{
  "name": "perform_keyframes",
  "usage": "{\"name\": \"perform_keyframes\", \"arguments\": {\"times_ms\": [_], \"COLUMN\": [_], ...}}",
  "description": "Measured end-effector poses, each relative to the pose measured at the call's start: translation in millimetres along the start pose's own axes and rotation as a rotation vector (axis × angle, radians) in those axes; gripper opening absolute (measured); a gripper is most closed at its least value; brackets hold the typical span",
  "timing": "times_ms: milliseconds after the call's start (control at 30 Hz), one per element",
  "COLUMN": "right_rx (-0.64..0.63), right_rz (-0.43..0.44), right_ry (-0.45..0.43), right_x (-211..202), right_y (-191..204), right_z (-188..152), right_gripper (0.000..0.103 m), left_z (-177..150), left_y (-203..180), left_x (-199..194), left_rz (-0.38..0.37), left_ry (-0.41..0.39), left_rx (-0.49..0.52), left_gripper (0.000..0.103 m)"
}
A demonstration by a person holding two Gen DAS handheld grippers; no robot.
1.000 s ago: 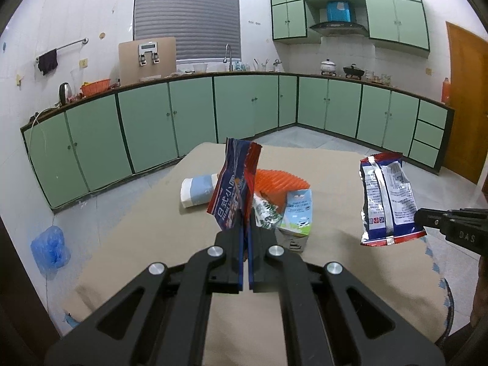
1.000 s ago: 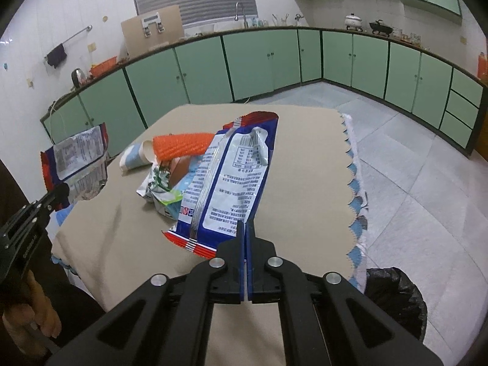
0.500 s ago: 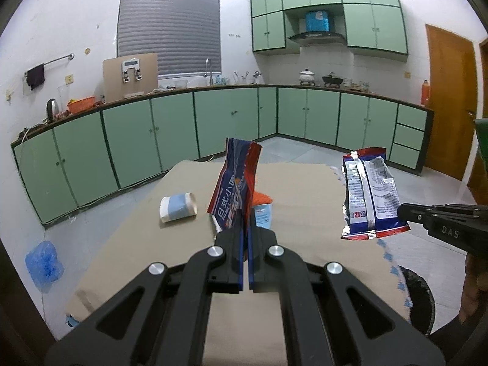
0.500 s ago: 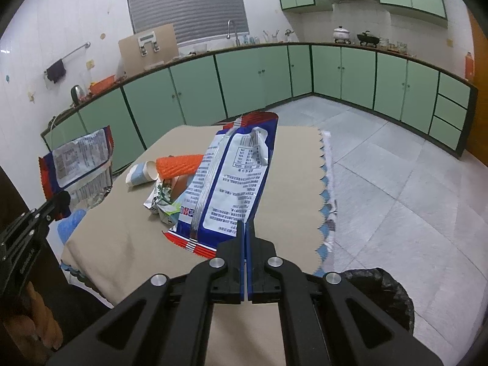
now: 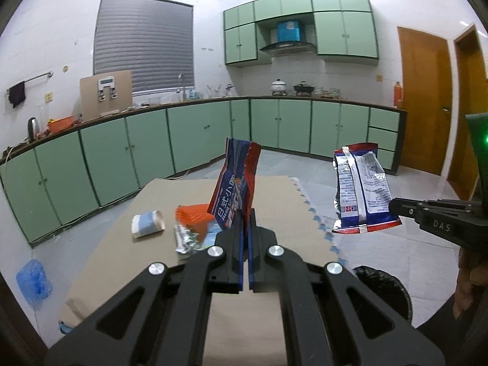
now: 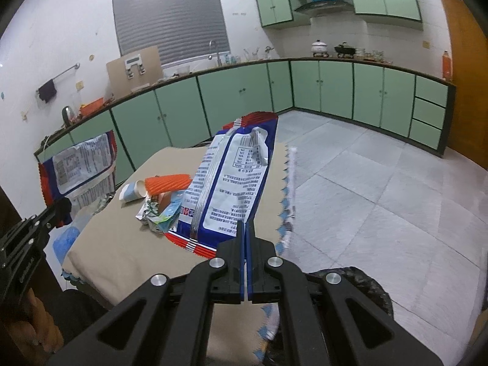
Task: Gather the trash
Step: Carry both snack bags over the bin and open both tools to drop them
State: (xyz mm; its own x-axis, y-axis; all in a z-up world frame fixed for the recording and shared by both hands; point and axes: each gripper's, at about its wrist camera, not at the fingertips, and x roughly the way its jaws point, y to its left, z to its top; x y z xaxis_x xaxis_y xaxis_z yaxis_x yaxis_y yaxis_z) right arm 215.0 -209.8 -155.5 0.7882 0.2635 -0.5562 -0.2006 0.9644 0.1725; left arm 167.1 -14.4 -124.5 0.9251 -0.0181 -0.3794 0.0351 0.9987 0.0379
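"DAS" on right hand-held gripper, Chinese characters "日式小" on blue snack packet

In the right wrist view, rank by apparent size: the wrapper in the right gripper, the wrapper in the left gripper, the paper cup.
1. Right gripper's wrapper, largest, though nearest the camera.
2. Left gripper's wrapper.
3. Paper cup, smallest, partly hidden by the orange piece.
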Motion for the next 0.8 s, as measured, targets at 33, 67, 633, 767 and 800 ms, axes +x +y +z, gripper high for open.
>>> {"name": "perform_keyframes", "arguments": {"times_ms": [33,67,633,767,800], "right_rx": [0.003,0.007,0.162,0.199,0.205], "right_rz": [-0.007,-0.017,-0.214,-0.246,-0.252], "right_ry": [-0.004,-0.006,0.020,0.056,0.065], "right_x": [-4.0,-8.6,-64.2,-62.5,-61.5], "right_y": [-3.7,-8.5,-112.8,-135.6,-139.5], "right_z": [-1.0,-2.7,-50.7,-66.9,-70.8], "right_gripper": [0.001,0.001,0.001,0.001,0.001], "left_z": [0.4,0.5,-19.4,-34.9,-39.6], "left_y": [-6.6,-10.5,-147.2,-174.2,-180.8], "left_x": [-2.2,-3.3,8.2,23.0,27.1], "left_rz": [-0.018,-0.032,-0.396,-0.465,-0.477], "left_ry": [-0.002,-0.002,0.054,0.098,0.111], "left_rx": [0.003,0.005,0.158,0.193,0.202], "left_gripper": [0.000,0.000,0.000,0.000,0.000]}}
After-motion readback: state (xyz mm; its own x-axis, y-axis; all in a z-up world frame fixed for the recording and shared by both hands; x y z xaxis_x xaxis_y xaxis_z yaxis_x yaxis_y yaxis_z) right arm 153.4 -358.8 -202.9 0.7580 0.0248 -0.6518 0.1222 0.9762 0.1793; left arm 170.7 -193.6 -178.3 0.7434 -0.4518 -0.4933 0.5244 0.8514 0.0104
